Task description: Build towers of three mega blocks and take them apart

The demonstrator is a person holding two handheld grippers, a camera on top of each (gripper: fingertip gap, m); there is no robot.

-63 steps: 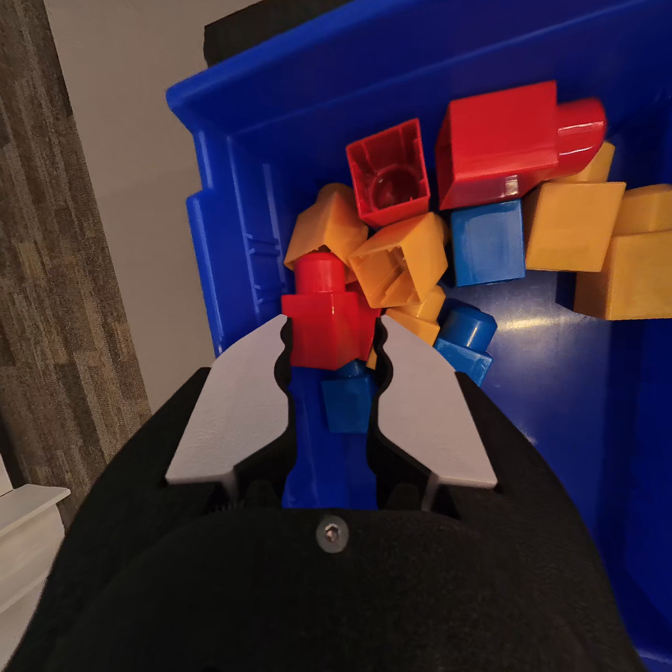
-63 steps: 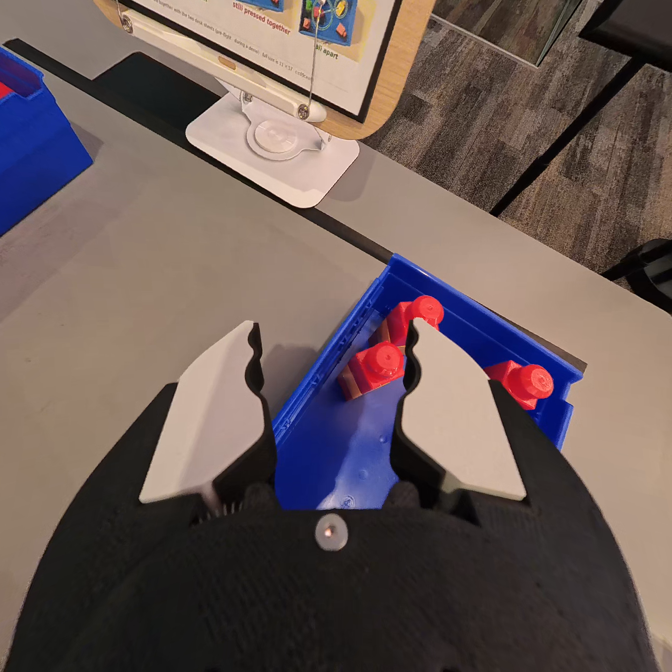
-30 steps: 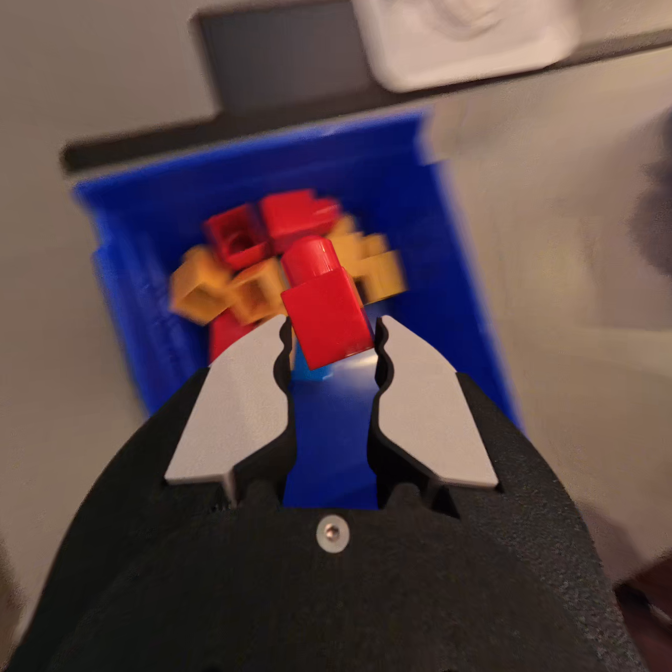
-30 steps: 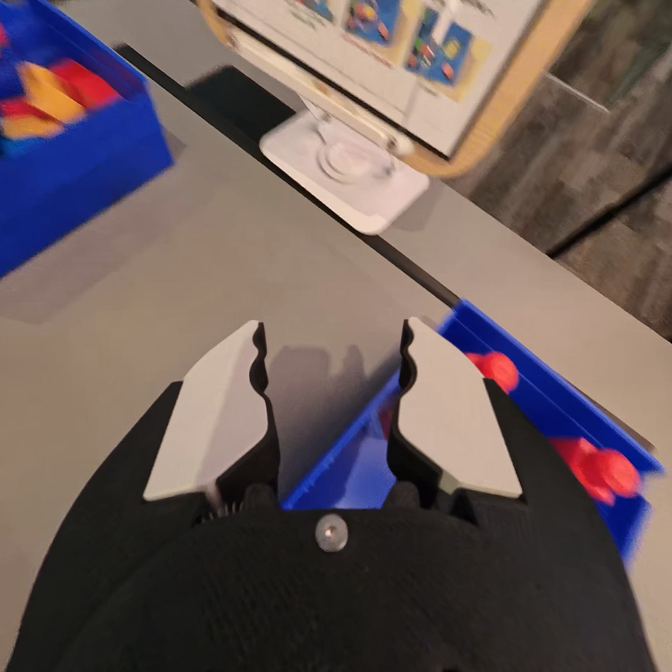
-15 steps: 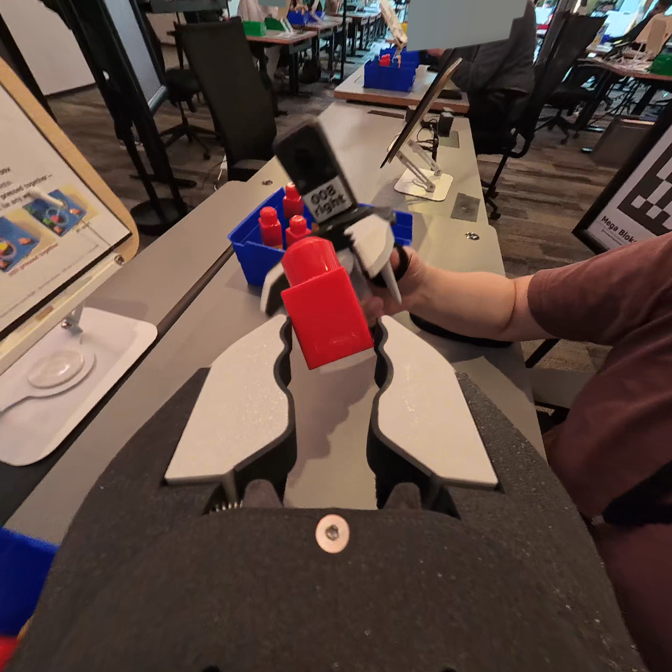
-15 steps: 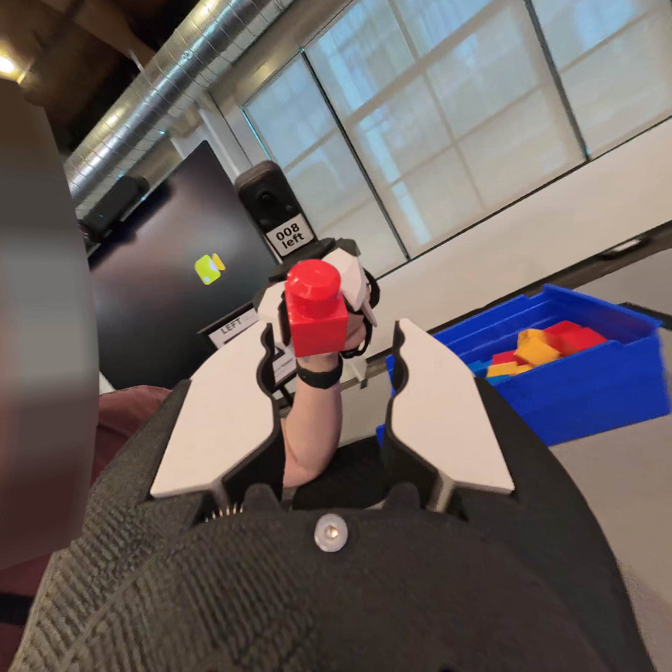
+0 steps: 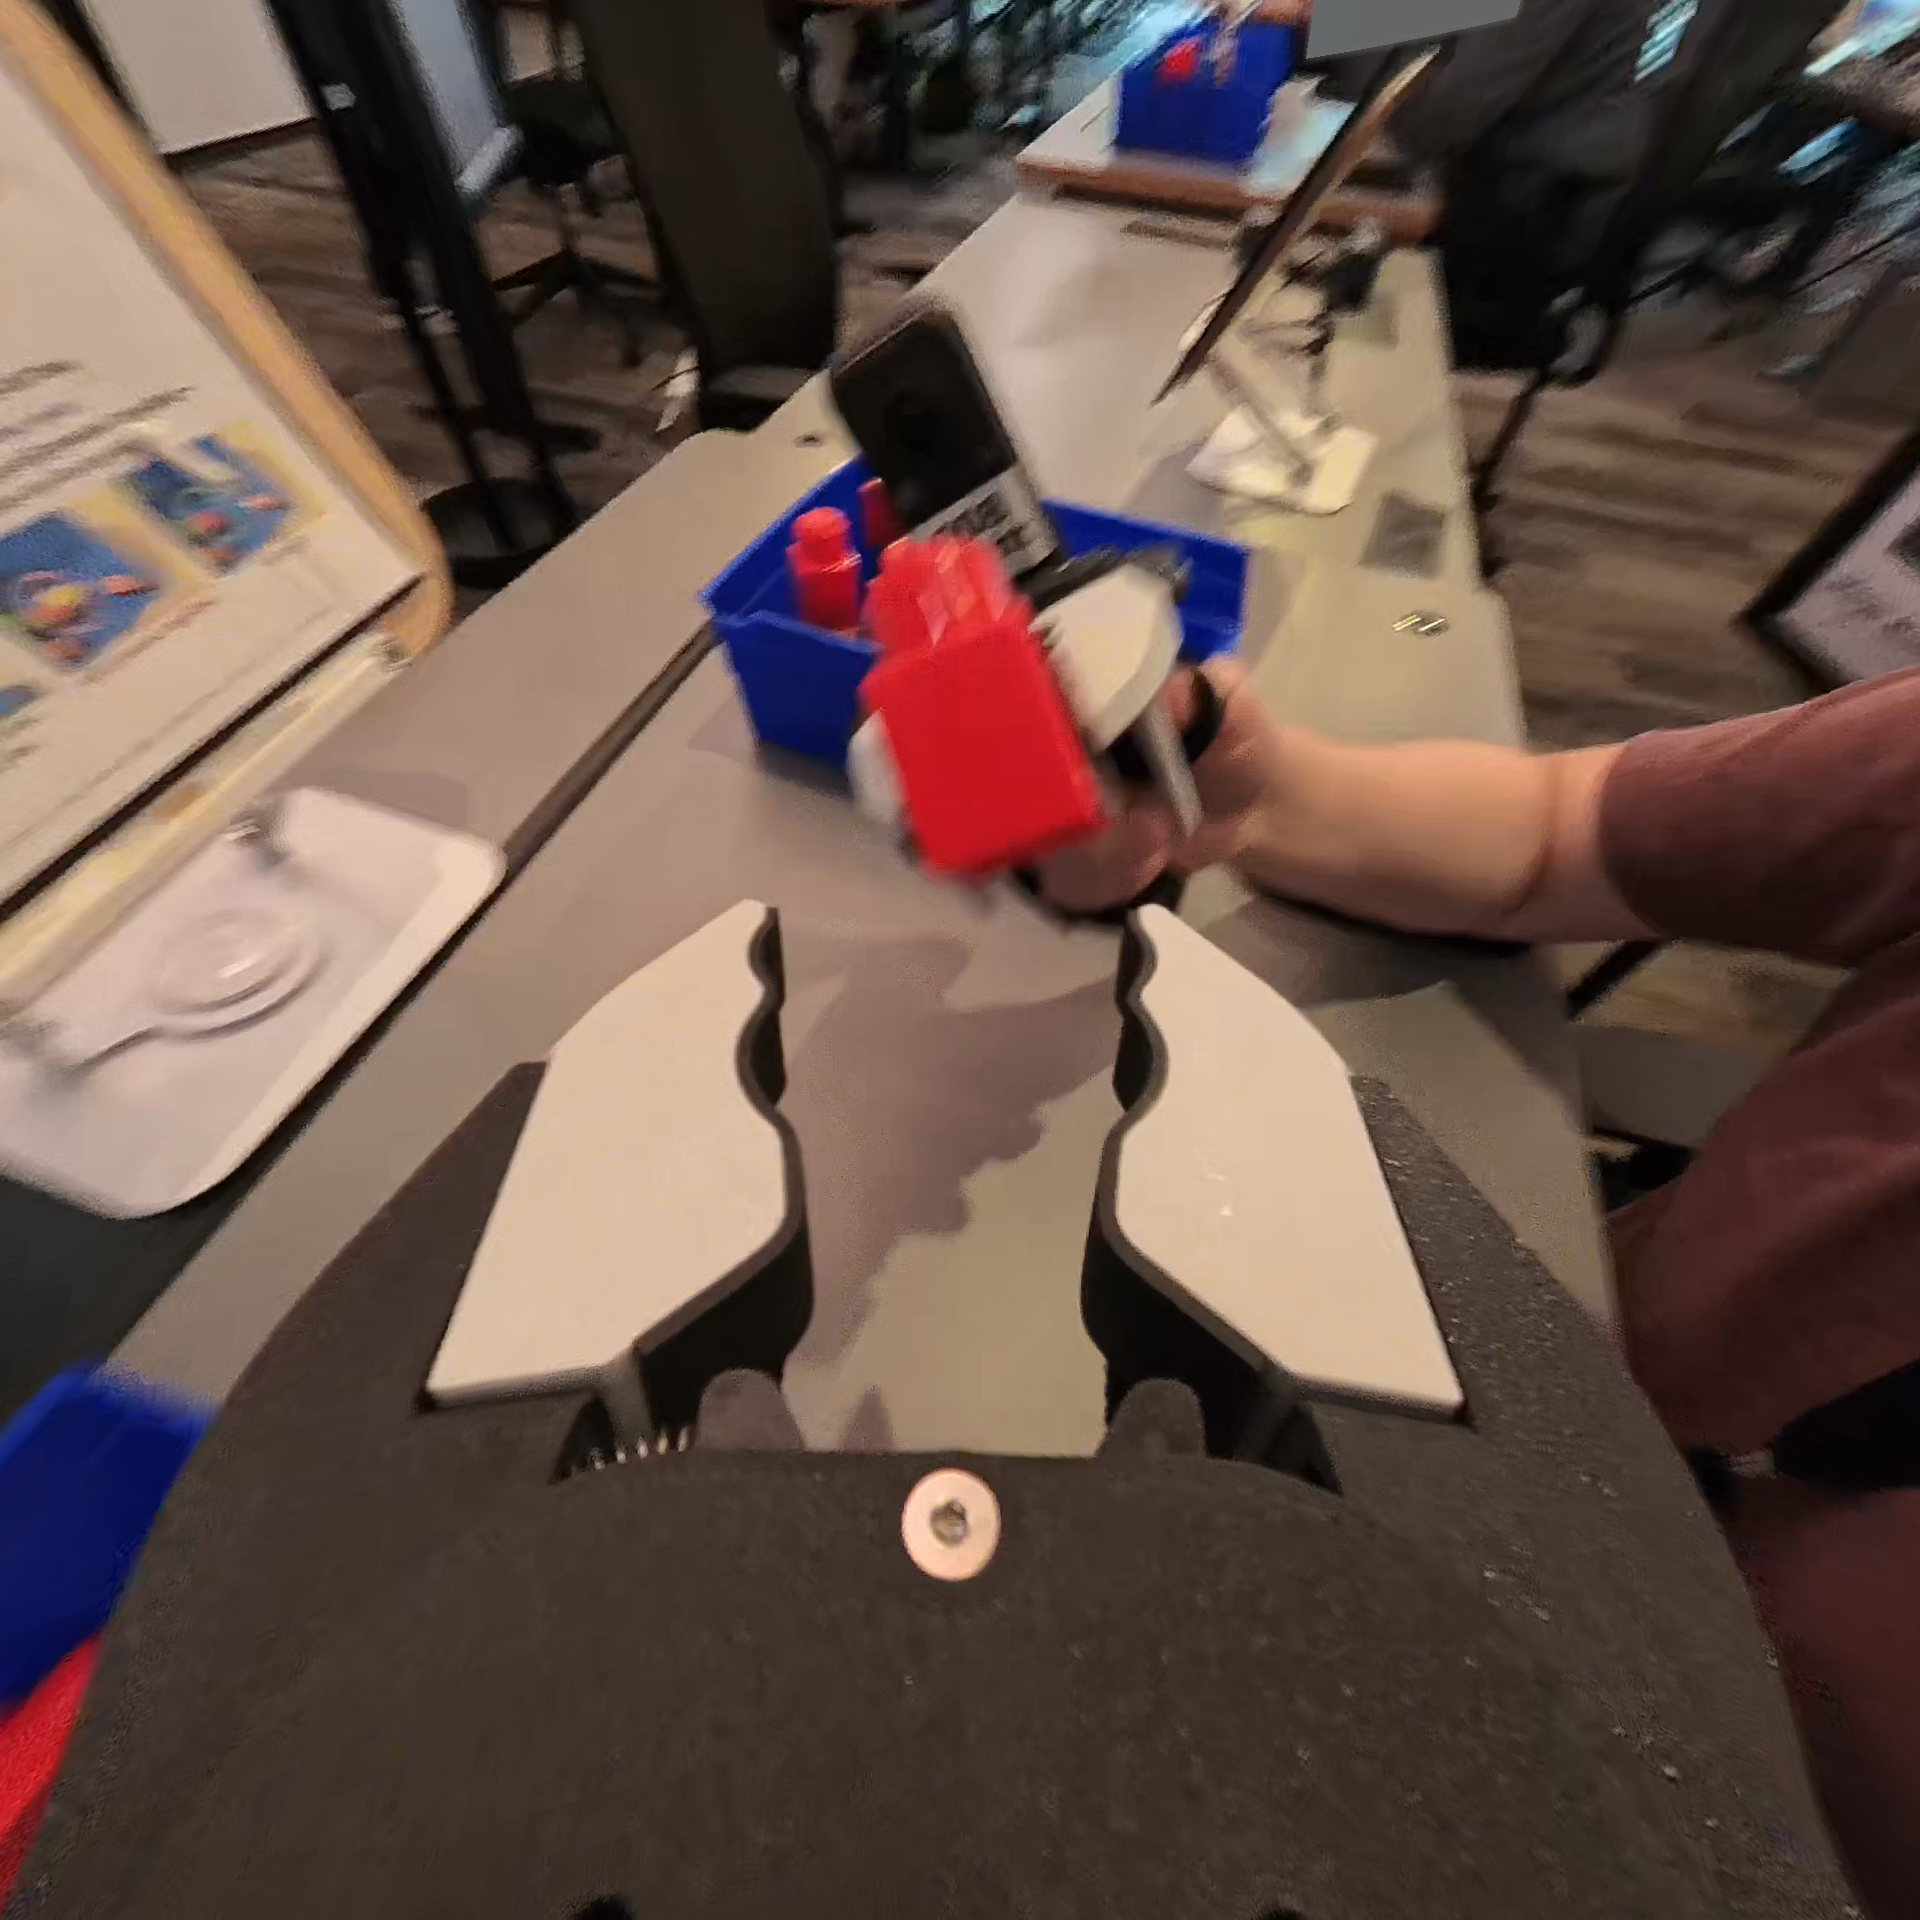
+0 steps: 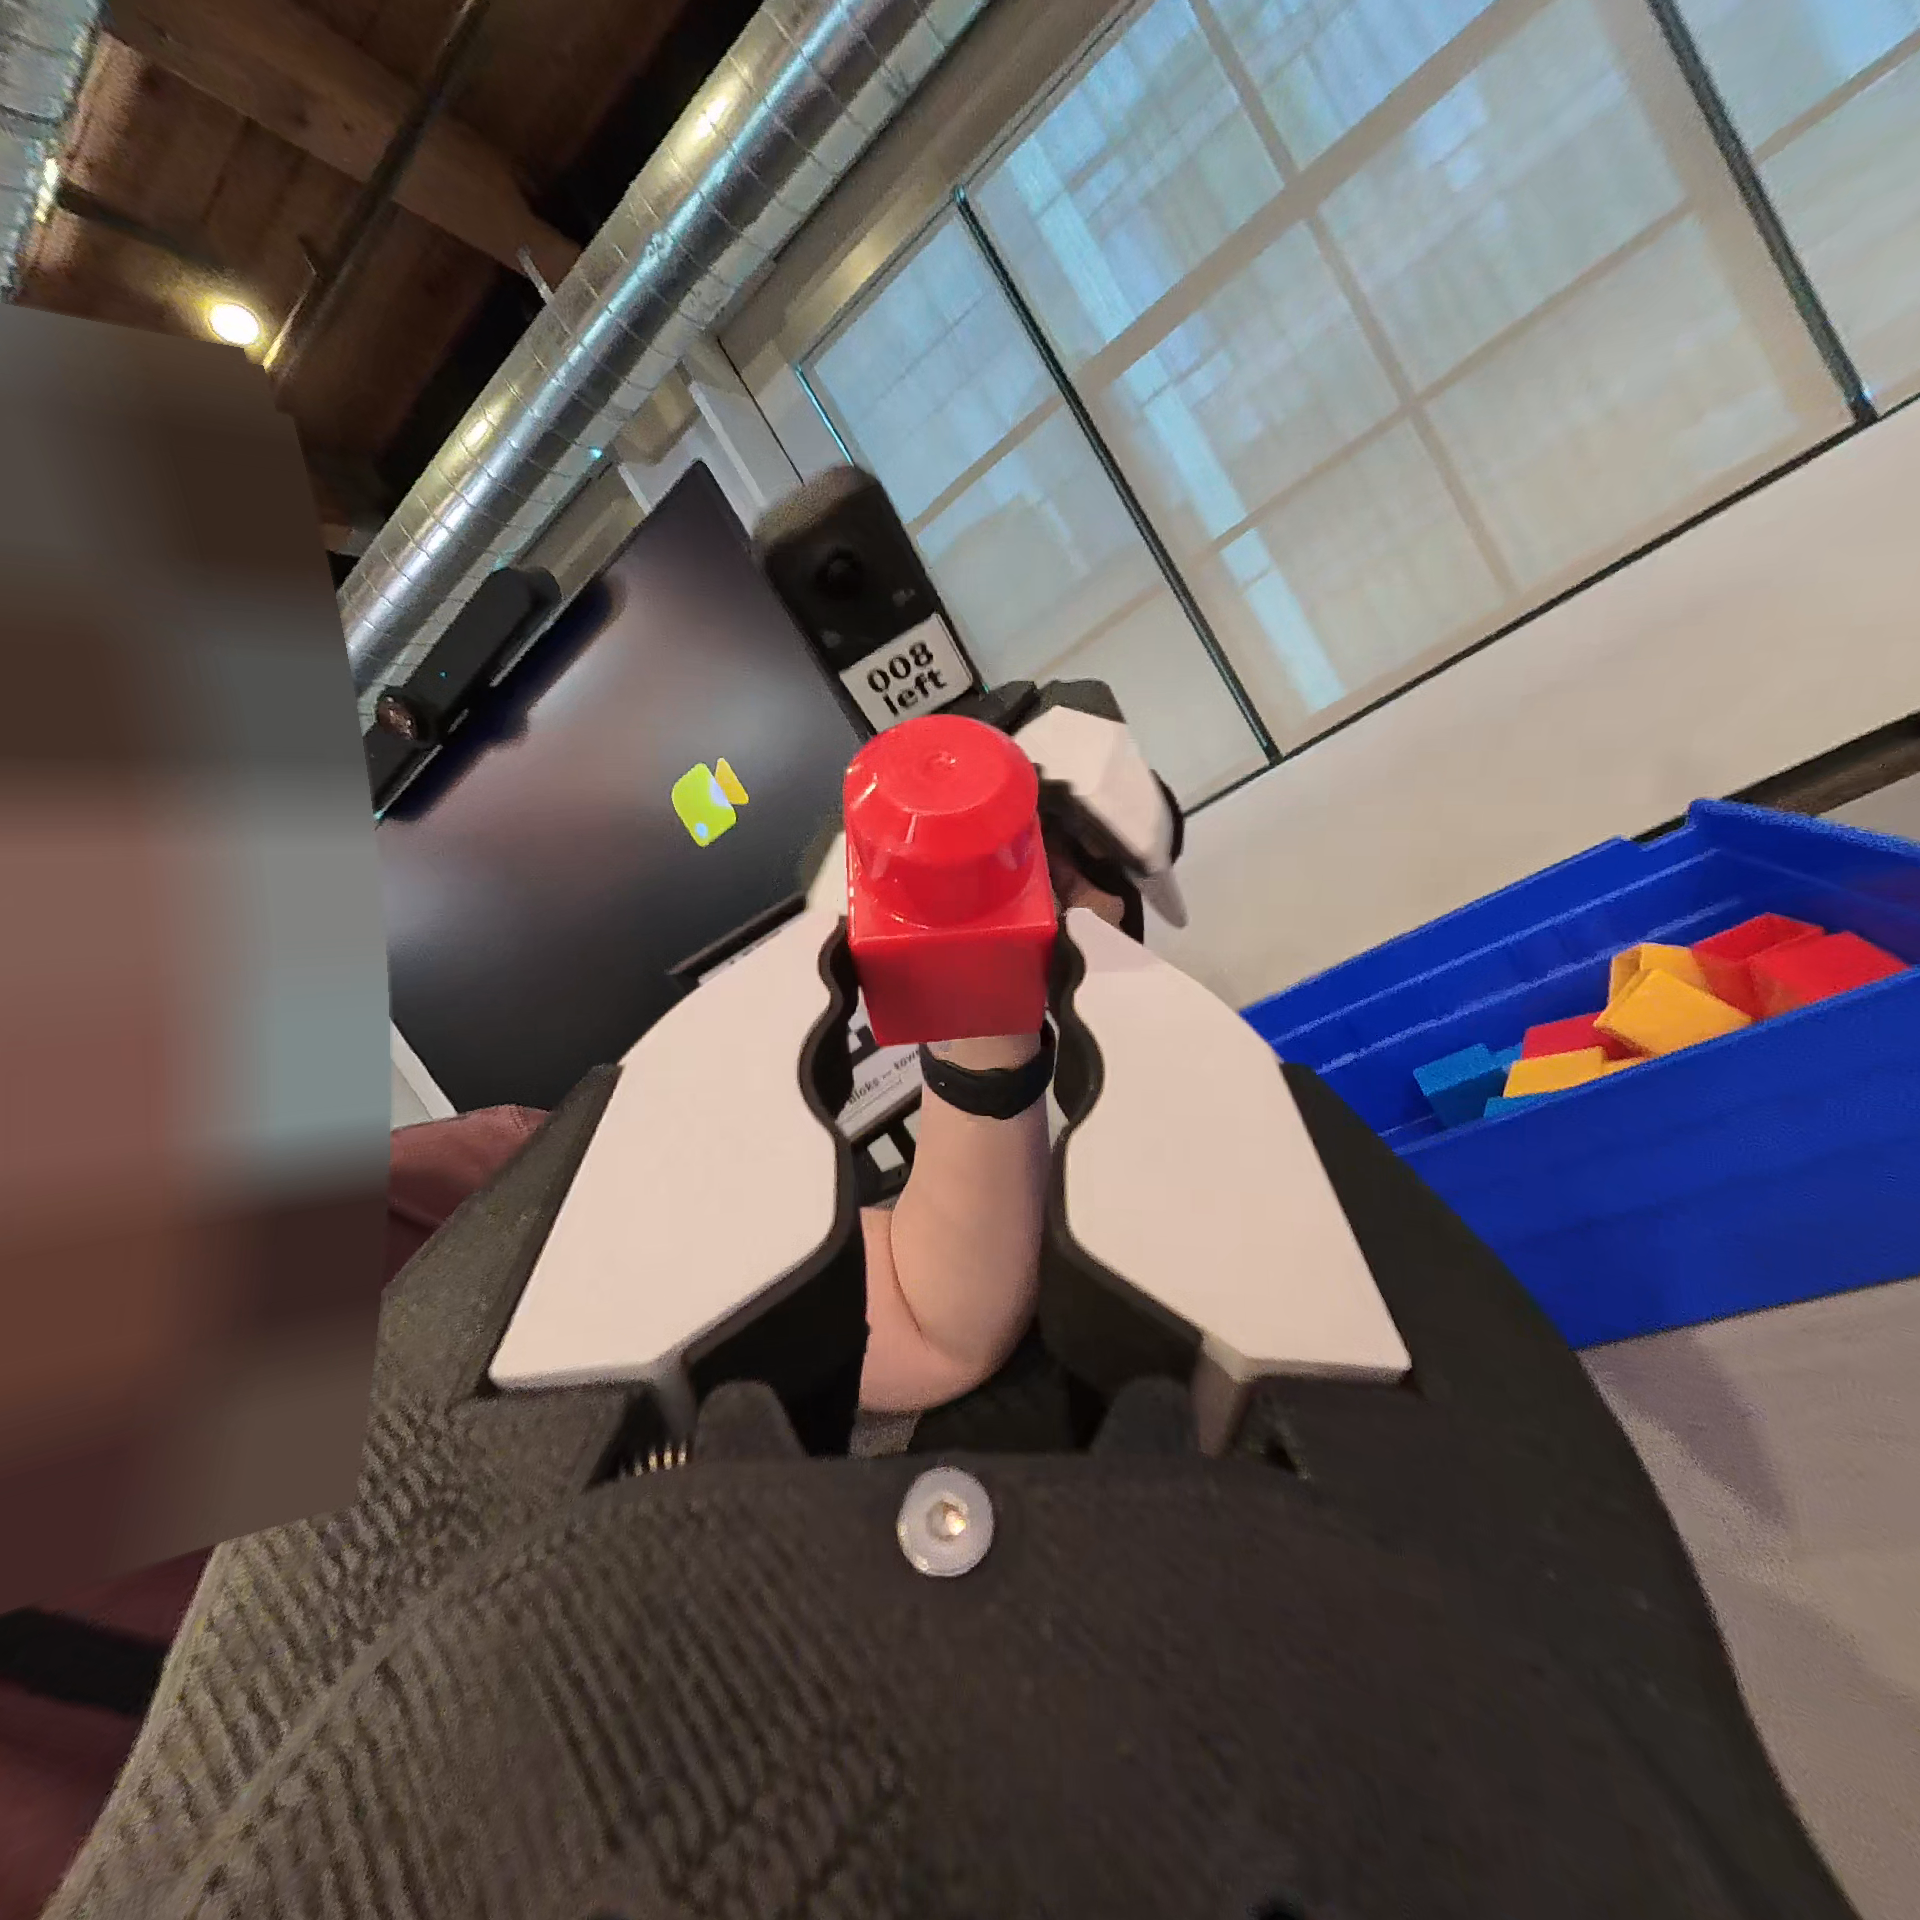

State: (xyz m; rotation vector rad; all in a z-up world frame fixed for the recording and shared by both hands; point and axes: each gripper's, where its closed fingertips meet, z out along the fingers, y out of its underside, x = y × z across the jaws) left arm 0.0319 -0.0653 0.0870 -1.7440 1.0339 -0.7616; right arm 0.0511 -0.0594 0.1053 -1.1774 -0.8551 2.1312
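- The right tongs [image 8: 951, 971] are closed on a red mega block [image 8: 948, 914], with both pads pressed against its square sides and its round stud pointing away from the camera.
- In the left wrist view the same red block [image 7: 977, 727] shows blurred, held up above the worktop [image 7: 582, 727] by the right tongs in a person's hand [image 7: 1195, 769].
- The left tongs [image 7: 948, 935] stand wide, with nothing between their pale fingers [image 7: 665, 1122] and only the grey worktop and shadows showing in the gap.
- The red block sits just beyond the left fingertips, apart from them.
- In the right wrist view the left tongs [image 8: 1091, 800] show just behind the block, held by a hand with a dark wristband [image 8: 987, 1081].
- A blue bin [image 7: 800, 665] stands on the worktop behind the red block, with red blocks [image 7: 821, 561] upright in it.
- A second blue bin [image 8: 1662, 1174], seen at the right of the right wrist view, holds loose red, yellow and blue blocks [image 8: 1662, 1008].
- A board on a white stand [image 7: 229, 987] rests at the left edge of the worktop.
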